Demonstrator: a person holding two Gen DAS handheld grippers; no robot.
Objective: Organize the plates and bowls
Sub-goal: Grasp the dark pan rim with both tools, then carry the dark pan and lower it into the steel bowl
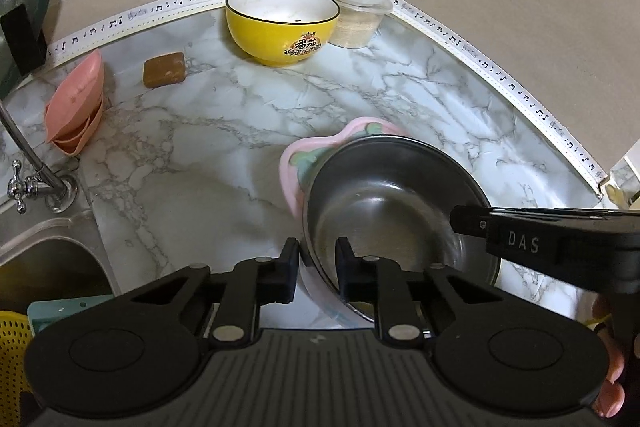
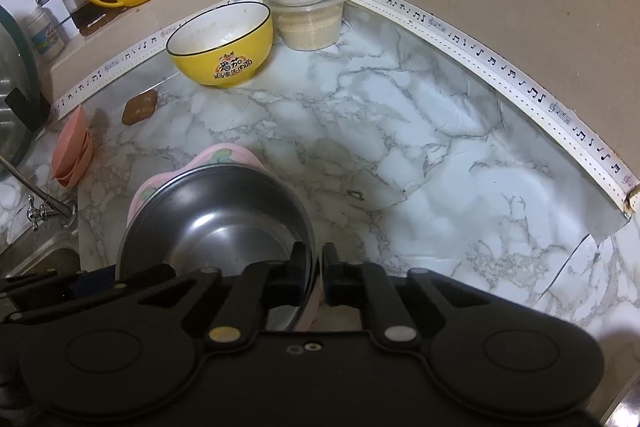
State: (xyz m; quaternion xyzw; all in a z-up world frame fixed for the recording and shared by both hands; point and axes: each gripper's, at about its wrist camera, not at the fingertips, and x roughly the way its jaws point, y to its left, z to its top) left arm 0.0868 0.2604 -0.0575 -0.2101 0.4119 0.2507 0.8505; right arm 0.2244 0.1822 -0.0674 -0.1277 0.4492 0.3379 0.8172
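Steel bowl (image 1: 384,195) on pink plate (image 1: 294,167) — both tongs, left (image 1: 318,259) and right (image 2: 318,267), pinching its rim.

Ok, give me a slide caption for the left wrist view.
Left tool grips the steel bowl stacked on a pink plate, above the marble counter.

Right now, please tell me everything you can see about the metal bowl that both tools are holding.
The metal bowl is round, shiny dark steel, with a thin rim and a smooth inside that looks empty. It sits tilted inside a pink plate with green marks, over the marble counter. The left tool pinches its near rim, one finger inside and one outside. The right tool grips the rim on the opposite side in the same way. Whether the stack rests on the counter cannot be told.
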